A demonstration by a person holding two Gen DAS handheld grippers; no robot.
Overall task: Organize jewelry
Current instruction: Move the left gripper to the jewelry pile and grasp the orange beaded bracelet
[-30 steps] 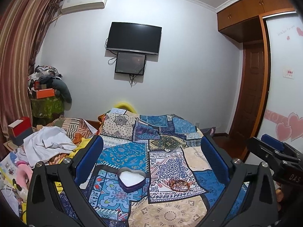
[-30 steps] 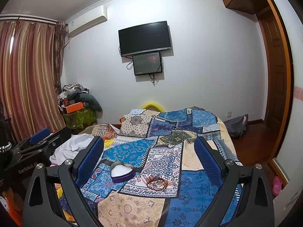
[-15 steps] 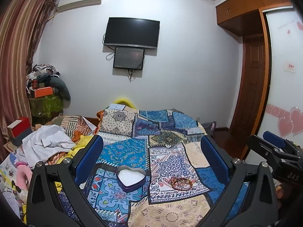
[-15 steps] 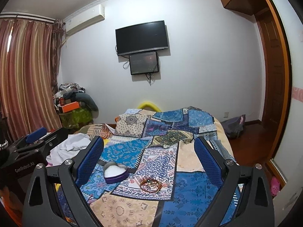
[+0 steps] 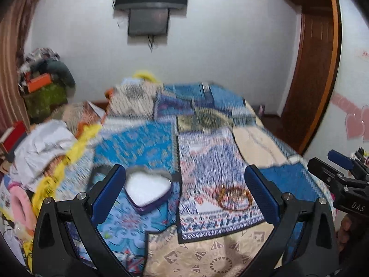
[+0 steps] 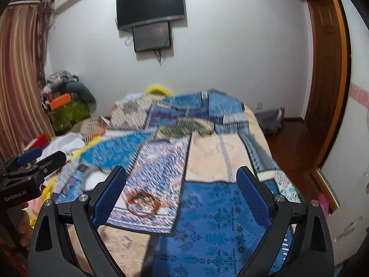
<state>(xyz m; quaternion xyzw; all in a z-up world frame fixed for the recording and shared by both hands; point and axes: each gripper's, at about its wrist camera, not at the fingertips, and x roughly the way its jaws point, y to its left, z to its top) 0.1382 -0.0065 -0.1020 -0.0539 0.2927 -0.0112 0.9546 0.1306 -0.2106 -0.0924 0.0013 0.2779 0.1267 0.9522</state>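
A purple heart-shaped box (image 5: 147, 190) with a white lining lies open on the patchwork bedspread (image 5: 203, 157); in the right wrist view it (image 6: 92, 179) is partly hidden behind my left finger. A brown bead bracelet (image 5: 234, 197) lies to its right, also seen in the right wrist view (image 6: 143, 202). My left gripper (image 5: 184, 196) is open and empty above the bed, box and bracelet between its fingers. My right gripper (image 6: 181, 196) is open and empty, the bracelet just inside its left finger. Each gripper shows in the other's view: the right (image 5: 341, 184), the left (image 6: 25, 173).
Piled clothes and white fabric (image 5: 43, 147) lie at the bed's left side. A stack of boxes and bags (image 6: 66, 101) stands by the curtain. A TV (image 6: 151, 7) hangs on the far wall. A wooden door (image 6: 327, 69) and a wardrobe are on the right.
Both grippers have tipped down and moved closer to the bed; the box and bracelet now look larger and nearer the fingers. Both views are blurred by motion. Both grippers stay open.
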